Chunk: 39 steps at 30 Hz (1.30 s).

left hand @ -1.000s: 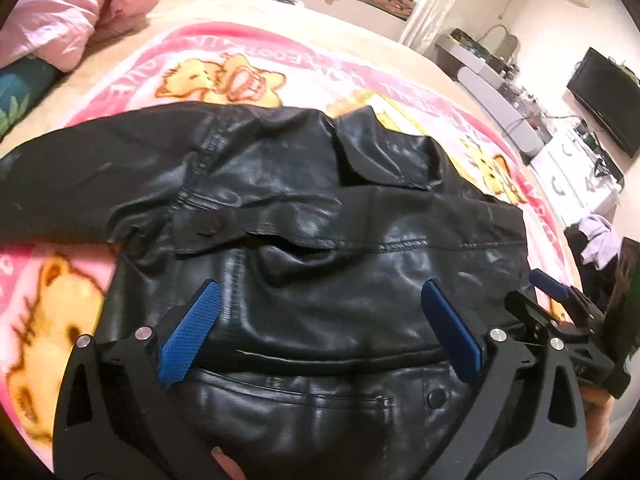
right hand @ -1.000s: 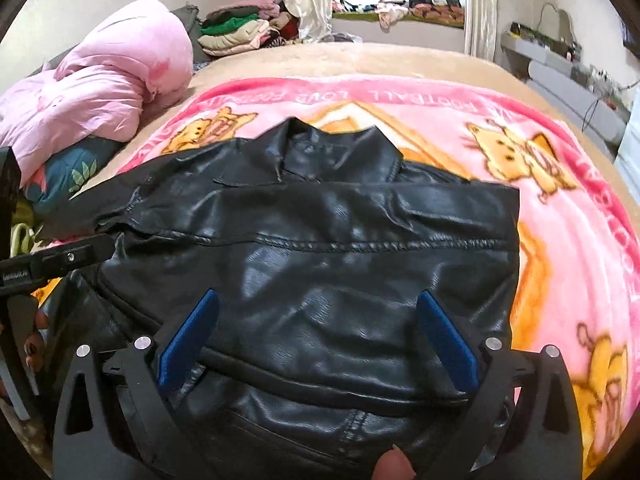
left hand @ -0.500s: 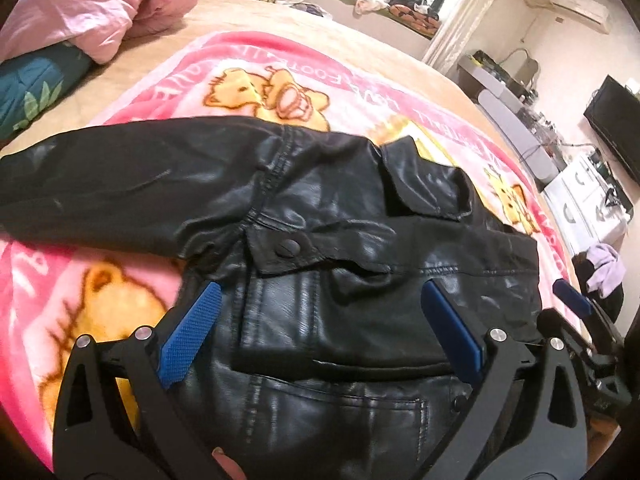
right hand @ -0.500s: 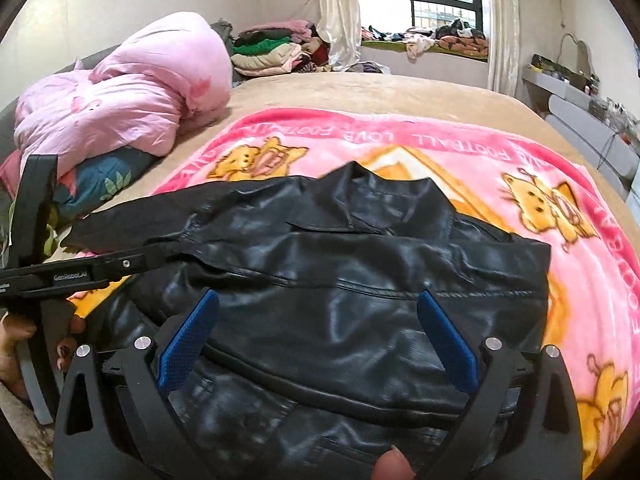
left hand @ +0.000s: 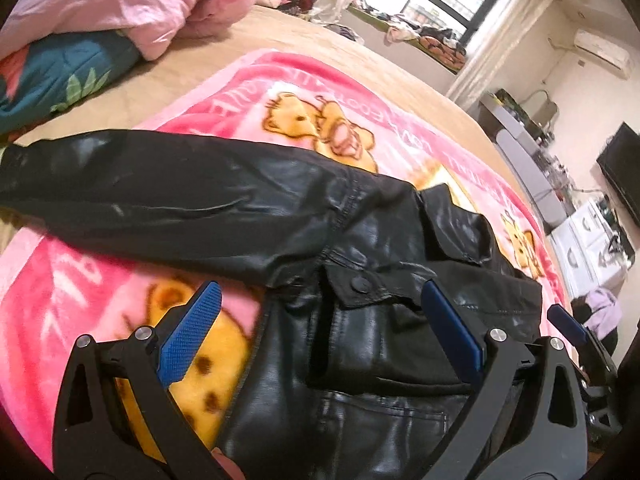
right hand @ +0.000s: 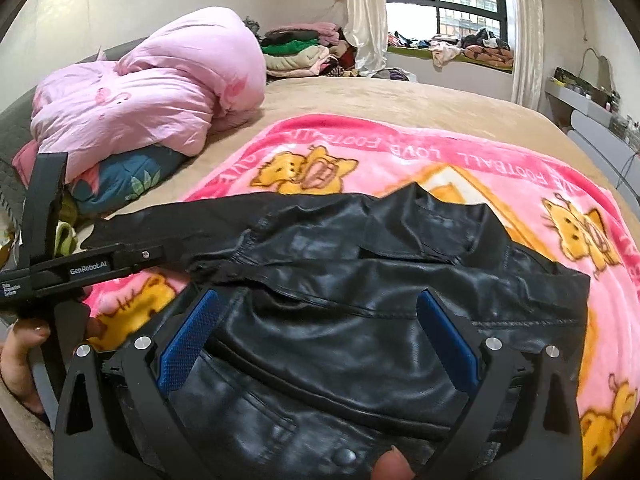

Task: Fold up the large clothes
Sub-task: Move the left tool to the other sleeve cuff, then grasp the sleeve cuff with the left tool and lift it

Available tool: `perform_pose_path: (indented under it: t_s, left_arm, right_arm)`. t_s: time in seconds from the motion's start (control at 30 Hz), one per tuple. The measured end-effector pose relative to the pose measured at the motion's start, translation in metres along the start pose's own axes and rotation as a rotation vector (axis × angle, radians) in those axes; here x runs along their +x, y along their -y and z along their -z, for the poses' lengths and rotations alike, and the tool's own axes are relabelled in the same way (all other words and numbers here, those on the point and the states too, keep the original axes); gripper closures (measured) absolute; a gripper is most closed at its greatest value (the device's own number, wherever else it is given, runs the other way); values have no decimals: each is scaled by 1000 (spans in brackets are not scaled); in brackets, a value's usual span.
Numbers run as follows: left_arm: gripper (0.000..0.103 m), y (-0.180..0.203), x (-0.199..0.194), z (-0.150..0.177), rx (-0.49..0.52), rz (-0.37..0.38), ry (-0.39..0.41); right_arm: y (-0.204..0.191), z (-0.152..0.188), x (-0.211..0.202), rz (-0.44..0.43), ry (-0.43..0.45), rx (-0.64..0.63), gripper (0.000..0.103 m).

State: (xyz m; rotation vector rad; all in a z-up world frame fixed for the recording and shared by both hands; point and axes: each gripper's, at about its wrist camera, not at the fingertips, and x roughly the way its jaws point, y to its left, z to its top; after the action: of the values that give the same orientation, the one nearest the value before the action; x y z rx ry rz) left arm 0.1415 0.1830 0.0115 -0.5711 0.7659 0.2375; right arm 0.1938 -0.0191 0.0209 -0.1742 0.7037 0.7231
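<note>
A black leather jacket (left hand: 360,280) (right hand: 360,300) lies flat on a pink cartoon blanket (left hand: 280,92) (right hand: 440,152) on the bed. One sleeve (left hand: 160,184) stretches out to the left. My left gripper (left hand: 320,320) hangs open above the jacket's left side near a snap flap pocket, nothing between its blue pads. My right gripper (right hand: 316,328) is open over the jacket's chest, empty too. The left gripper's body (right hand: 76,268) shows in the right wrist view, held by a hand (right hand: 20,360).
A pink quilt (right hand: 152,92) and a dark floral pillow (right hand: 120,180) sit at the bed's left. Folded clothes (right hand: 296,52) pile near the window. Cabinets and a TV (left hand: 620,176) stand to the right of the bed.
Both grippers have pulled back and lifted from the jacket. The left view has swung left, bringing the outstretched sleeve and more blanket into sight. Both stay open.
</note>
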Motion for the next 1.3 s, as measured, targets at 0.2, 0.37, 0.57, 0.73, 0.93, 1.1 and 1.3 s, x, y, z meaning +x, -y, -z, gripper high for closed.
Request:
perform_pose_path:
  t_s: [0.2,0.37,0.57,0.73,0.93,1.1,1.3]
  left_arm:
    - [9,-21,-9,-6,-34,-14,20]
    - [9,-40,-16,-11,-67,-30,37]
    - [9,-67,-22,-18,-120,-59,50]
    - [9,-89,-27,-23,-165,-76,61]
    - [9,-125,-30,-32,-233,-155,79]
    - [9,-152,-38,-38,-270,-234,104]
    - [9,-177,-35,-39,-330,-249,89]
  right_arm:
    - [-24,-8,9,-14,-6,-25,5]
    - [-42,-13,18,-27,-16,-39,5]
    - [-67,-19,30,-45,-23,-73,5]
    - [-84,-25,39,-67,-28,-87,5]
    - [-108,-29,54,-94,-47,-114,5]
    - [-124,-32,63,-114,-56,-128,5]
    - [-140,-35,76,-136,-70,-137,5]
